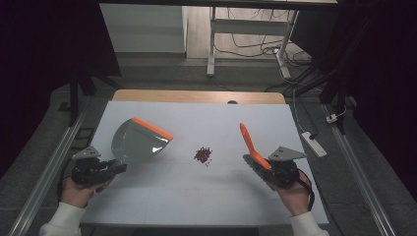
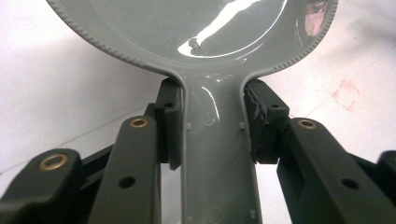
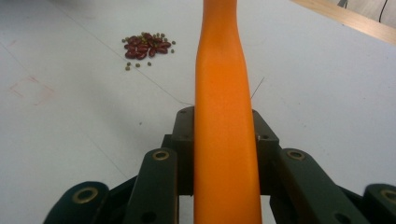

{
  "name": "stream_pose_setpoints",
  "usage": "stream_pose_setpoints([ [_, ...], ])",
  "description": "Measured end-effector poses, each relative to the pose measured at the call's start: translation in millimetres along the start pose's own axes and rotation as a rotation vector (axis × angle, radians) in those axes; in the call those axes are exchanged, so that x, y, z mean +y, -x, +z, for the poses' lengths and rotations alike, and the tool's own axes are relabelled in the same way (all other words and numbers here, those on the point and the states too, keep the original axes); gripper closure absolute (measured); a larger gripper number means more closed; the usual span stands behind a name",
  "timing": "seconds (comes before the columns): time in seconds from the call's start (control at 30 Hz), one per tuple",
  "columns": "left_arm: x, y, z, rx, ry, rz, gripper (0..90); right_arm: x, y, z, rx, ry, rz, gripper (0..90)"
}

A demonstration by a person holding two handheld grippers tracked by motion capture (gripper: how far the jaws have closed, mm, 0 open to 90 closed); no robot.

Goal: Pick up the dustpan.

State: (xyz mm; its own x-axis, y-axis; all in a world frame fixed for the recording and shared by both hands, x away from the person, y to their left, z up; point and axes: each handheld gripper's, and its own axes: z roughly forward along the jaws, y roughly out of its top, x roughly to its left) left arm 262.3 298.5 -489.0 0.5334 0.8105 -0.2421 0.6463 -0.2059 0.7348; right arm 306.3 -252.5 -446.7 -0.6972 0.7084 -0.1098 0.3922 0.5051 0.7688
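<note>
Between the two black jaws of the left gripper [image 2: 212, 123] sits the grey handle of a dustpan [image 2: 196, 28], and both pads press on its sides, so the jaws are closed on it. From the left gripper view the handle runs straight away from the camera and widens into the glossy grey pan, which has a ribbed rim. On the high view this left gripper [image 1: 112, 169] is at the near left of the table [image 1: 275, 118], held by the left hand [image 1: 77, 191]; the dustpan [image 1: 137, 142] reaches from it toward the far right and ends in an orange lip.

Between the jaws of the right gripper [image 3: 224, 133] stands an orange handle of a brush [image 3: 225, 107], clamped from both sides. On the high view the right gripper [image 1: 265, 169] is at the near right of the table, in the right hand [image 1: 294, 196], and the orange brush [image 1: 251, 145] rises from it, tilted toward the far left. The bristle end I cannot see.

Near the middle of the white table lies a small pile of beans [image 1: 202, 155], dark red with some small greenish ones, between the dustpan and the brush and apart from both. The right gripper view shows the beans [image 3: 147, 46] to the far left of the handle.
</note>
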Motion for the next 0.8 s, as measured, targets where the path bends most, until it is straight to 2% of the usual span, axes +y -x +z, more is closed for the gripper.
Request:
stream_pose_setpoints([
  [0.23,6.0,9.1,-3.6,-0.019,0.013,0.041,62.1,0.7,-2.1,1.2,0.011,0.002,-0.020,70.0],
  [0.4,6.4,14.6,-3.4,-0.030,0.010,0.090,62.1,2.1,-3.0,-1.3,0.011,0.021,-0.008,70.0],
  [0.6,10.5,22.0,-1.6,-0.068,0.004,0.134,62.1,4.8,-1.9,0.2,0.023,0.038,0.001,70.0],
  [0.73,12.5,27.0,0.5,-0.063,-0.009,0.168,62.0,10.0,-2.0,3.6,0.028,0.041,0.008,70.0],
  [0.8,14.0,28.4,-1.3,-0.075,-0.013,0.183,62.0,13.9,-1.2,5.2,0.027,0.041,0.007,70.0],
])
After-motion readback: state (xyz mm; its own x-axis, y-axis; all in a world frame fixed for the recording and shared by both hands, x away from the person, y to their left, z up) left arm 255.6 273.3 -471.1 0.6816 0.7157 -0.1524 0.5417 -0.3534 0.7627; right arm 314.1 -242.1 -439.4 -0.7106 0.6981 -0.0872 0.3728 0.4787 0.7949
